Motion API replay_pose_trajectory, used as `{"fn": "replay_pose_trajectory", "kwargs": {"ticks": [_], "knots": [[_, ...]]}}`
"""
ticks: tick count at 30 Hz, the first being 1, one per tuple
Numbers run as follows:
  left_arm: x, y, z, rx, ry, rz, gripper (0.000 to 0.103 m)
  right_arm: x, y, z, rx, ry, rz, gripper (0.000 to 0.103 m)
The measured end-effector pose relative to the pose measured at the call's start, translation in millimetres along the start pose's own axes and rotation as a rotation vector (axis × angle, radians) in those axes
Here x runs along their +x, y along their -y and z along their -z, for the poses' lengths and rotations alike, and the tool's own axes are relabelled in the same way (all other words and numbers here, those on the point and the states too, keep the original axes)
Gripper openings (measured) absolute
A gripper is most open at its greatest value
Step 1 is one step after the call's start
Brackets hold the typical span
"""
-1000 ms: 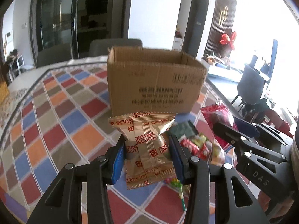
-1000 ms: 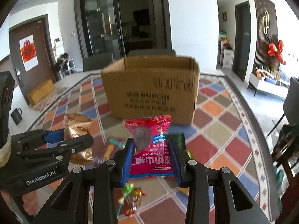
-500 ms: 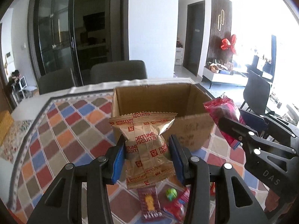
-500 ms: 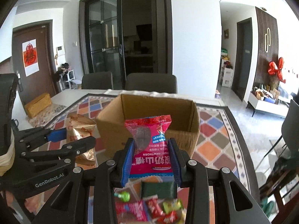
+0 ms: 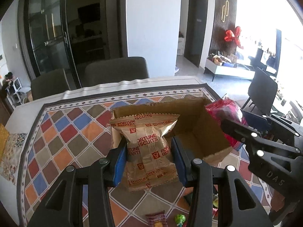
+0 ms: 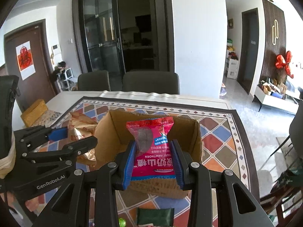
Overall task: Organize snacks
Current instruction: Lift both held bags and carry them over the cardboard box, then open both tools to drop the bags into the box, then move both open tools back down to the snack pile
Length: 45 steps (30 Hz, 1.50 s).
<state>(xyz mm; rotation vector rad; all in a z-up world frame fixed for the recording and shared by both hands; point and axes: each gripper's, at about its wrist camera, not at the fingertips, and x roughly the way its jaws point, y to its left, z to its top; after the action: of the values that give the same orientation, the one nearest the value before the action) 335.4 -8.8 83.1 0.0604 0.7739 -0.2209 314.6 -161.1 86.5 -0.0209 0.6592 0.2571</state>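
My left gripper (image 5: 149, 162) is shut on a gold Fortune Biscuits packet (image 5: 147, 147), held above the near left edge of the open cardboard box (image 5: 197, 130). My right gripper (image 6: 153, 162) is shut on a red yogurt hawthorn packet (image 6: 153, 151), held above the near wall of the same box (image 6: 109, 134). The right gripper with its red packet (image 5: 225, 113) shows at the right of the left wrist view. The left gripper with the gold packet (image 6: 79, 130) shows at the left of the right wrist view. The box interior looks empty.
The box stands on a table with a colourful diamond-pattern cloth (image 5: 62, 136). Loose snacks lie near the front edge: a red packet (image 5: 156, 220), a green candy (image 5: 179, 218), a dark green packet (image 6: 155, 216). Grey chairs (image 5: 115, 70) stand behind the table.
Both grippers have risen and moved forward with their packets. I now look down into the open box, where before I saw its side wall.
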Motion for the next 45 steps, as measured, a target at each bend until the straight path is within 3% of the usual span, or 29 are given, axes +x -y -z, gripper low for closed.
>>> {"fn": "replay_pose_trajectory", "kwargs": {"ticks": [9, 12, 16, 23, 30, 36, 45], "knots": [[39, -7, -16, -0.033, -0.081, -0.014, 0.046, 41, 10, -17, 0.008, -0.084, -0.002, 0.038], [43, -8, -17, -0.035, -0.084, -0.056, 0.062, 51, 14, -16, 0.025, -0.104, 0.003, 0.039], [35, -9, -11, -0.029, -0.067, -0.069, 0.067, 54, 16, -10, 0.022, -0.107, 0.044, 0.054], [8, 2, 5, 0.001, -0.006, -0.073, 0.068, 31, 19, 3, 0.018, -0.091, 0.056, 0.054], [-29, 15, 27, 0.012, 0.068, -0.059, 0.071, -10, 10, 18, -0.007, -0.021, 0.061, 0.054], [-54, 22, 56, -0.008, 0.09, -0.018, 0.071, -42, 5, 38, -0.01, 0.022, 0.055, 0.054], [-81, 41, 108, 0.051, 0.1, 0.01, 0.071, -72, -2, 79, 0.0, 0.028, 0.03, 0.054]]}}
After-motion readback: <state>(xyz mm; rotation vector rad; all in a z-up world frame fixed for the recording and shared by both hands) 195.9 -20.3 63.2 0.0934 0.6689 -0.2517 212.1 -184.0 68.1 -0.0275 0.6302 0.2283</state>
